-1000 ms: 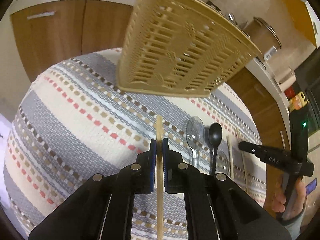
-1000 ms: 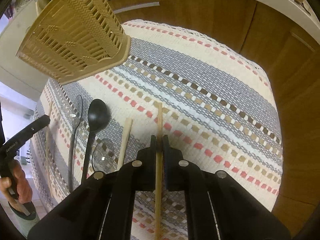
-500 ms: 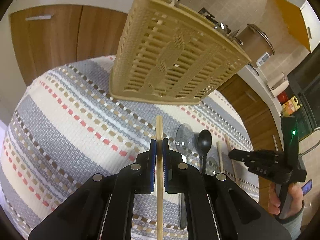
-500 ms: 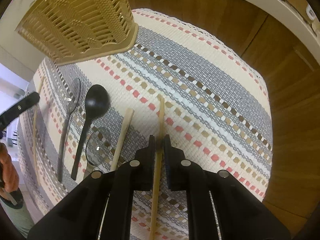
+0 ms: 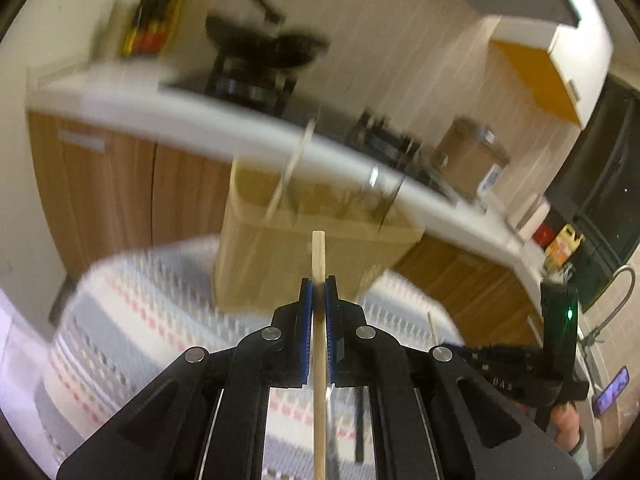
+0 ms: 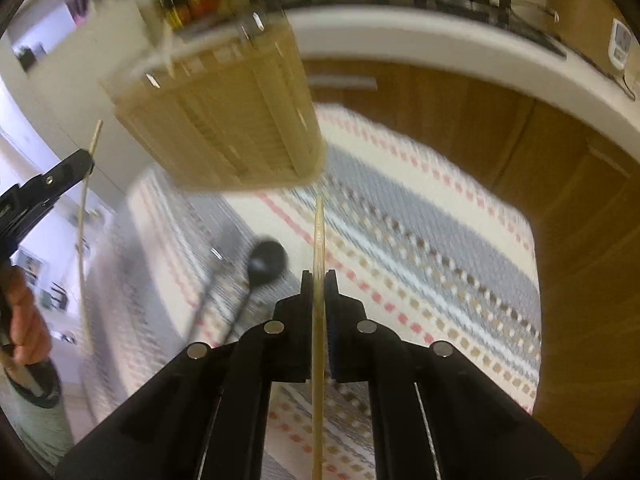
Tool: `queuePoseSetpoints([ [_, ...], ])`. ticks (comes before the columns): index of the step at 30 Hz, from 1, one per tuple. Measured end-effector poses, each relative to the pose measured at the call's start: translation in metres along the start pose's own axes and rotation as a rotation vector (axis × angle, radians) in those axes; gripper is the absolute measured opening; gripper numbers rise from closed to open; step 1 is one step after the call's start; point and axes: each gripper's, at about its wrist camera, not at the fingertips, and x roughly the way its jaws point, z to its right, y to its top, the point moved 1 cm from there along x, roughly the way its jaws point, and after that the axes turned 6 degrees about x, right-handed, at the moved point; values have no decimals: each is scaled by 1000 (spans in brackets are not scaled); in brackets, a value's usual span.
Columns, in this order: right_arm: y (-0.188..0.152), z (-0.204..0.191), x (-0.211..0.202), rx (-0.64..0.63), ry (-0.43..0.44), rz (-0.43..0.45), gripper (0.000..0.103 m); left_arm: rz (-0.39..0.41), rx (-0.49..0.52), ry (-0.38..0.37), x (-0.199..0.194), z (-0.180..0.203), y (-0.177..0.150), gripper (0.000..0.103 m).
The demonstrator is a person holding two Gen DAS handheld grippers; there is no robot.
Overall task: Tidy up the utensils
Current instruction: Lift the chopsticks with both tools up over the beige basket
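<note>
My left gripper (image 5: 319, 284) is shut on a wooden chopstick (image 5: 319, 252), held in the air in front of the tan slotted basket (image 5: 276, 248). Several utensils stand in that basket. My right gripper (image 6: 319, 276) is shut on a second wooden chopstick (image 6: 319, 232), above the striped cloth (image 6: 420, 240) and just below the basket (image 6: 224, 120). A black spoon (image 6: 266, 260) and a blurred clear spoon (image 6: 216, 256) lie on the cloth to its left. Each wrist view shows the other gripper at its edge, right gripper (image 5: 440, 346) and left gripper (image 6: 86, 160), with its stick.
Wooden cabinet doors (image 5: 120, 184) and a white countertop (image 5: 160, 112) run behind the table. A stove with dark pans (image 5: 264, 60) and a brown pot (image 5: 468, 160) stand on it. A hand (image 6: 24, 320) grips the left tool's handle.
Both grippers have risen from the cloth with their chopsticks still clamped. Both views have tilted upward, so the basket's rim and the counter behind it now show.
</note>
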Motion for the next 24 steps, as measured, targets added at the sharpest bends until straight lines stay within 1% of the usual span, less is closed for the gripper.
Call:
queuePoseSetpoints([
  [4, 27, -11, -29, -11, 54, 131, 4, 153, 27, -5, -23, 12, 32, 4],
  [7, 44, -21, -43, -14, 97, 221, 4, 253, 47, 0, -31, 22, 51, 4],
  [8, 53, -26, -50, -19, 103, 262, 4, 290, 53, -4, -32, 26, 58, 4],
  [11, 72, -37, -66, -28, 109, 356, 4, 396, 57, 2, -33, 37, 74, 4],
  [12, 79, -39, -70, -30, 108, 377, 4, 457, 49, 23, -34, 40, 78, 4],
  [15, 101, -52, -75, -44, 100, 455, 4, 553, 42, 55, -31, 45, 88, 4],
  [18, 123, -62, -77, -57, 83, 530, 4, 613, 61, 84, -24, 51, 97, 4],
  [20, 136, -67, -78, -66, 54, 593, 4, 629, 69, 100, -17, 50, 101, 4],
  [21, 140, -68, -77, -67, 52, 610, 4, 639, 75, 118, -11, 51, 103, 4],
  [24, 157, -69, -75, -64, 17, 688, 4, 641, 73, 132, 3, 46, 105, 4],
])
